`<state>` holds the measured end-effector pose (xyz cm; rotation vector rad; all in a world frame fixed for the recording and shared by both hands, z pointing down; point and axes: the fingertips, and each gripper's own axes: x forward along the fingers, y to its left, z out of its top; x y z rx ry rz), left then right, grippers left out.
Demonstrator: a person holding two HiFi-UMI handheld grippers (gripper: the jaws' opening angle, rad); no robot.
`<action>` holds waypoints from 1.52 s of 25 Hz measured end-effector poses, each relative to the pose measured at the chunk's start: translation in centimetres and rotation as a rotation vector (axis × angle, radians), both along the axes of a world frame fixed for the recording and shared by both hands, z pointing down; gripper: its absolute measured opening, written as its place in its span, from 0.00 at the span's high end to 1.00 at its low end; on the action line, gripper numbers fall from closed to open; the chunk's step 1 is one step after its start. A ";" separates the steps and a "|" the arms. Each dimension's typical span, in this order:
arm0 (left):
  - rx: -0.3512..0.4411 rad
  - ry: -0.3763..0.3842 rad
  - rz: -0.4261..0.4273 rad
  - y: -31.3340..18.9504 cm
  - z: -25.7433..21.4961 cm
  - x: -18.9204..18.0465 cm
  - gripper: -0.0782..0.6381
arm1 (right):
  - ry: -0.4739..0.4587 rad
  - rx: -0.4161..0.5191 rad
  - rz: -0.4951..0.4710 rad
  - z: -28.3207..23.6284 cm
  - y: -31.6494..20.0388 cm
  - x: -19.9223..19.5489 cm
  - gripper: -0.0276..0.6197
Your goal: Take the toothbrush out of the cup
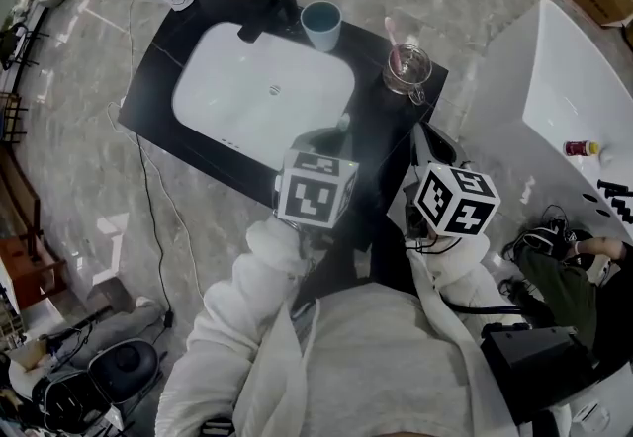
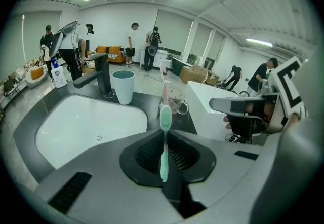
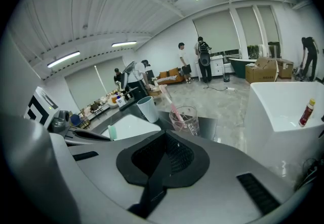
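L gripper (image 2: 167,137) is seen closed down on a green brush (image 2: 163,147). The handle is pinched between the pads, with only a narrow gap left between the jaws. The brush is held along the jaw line, broader end pointed away from the camera and the other end hanging below the pads.

In the head view the L gripper (image 1: 321,143) is placed over the near edge of the black counter (image 1: 386,119), by the near right corner of the white sink (image 1: 218,79). The green brush tip (image 1: 343,122) is shown just past the jaws. It is clear of both cups and touches neither.

R gripper (image 3: 163,139) is seen fully closed, pads pressed together w/ nothing between them. In the head view the R gripper (image 1: 427,153) is held beside the left one, near the counter's right end.

A glass cup (image 1: 407,69) is set on the counter's right side, ahead of the R gripper. A pink brush (image 1: 393,30) is left leaning inside it, top end tilted away from the grippers. A blue cup (image 1: 321,25) is stood upright behind the sink, just beside the black tap (image 1: 269,5). What it contains can't be made out.
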<state>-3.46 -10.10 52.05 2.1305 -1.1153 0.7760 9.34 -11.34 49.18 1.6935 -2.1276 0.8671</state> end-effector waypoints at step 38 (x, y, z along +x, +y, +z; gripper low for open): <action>-0.156 -0.060 -0.030 -2.6 9.5 4.3 0.85 | -0.014 -0.159 -0.001 8.7 -0.6 3.0 0.92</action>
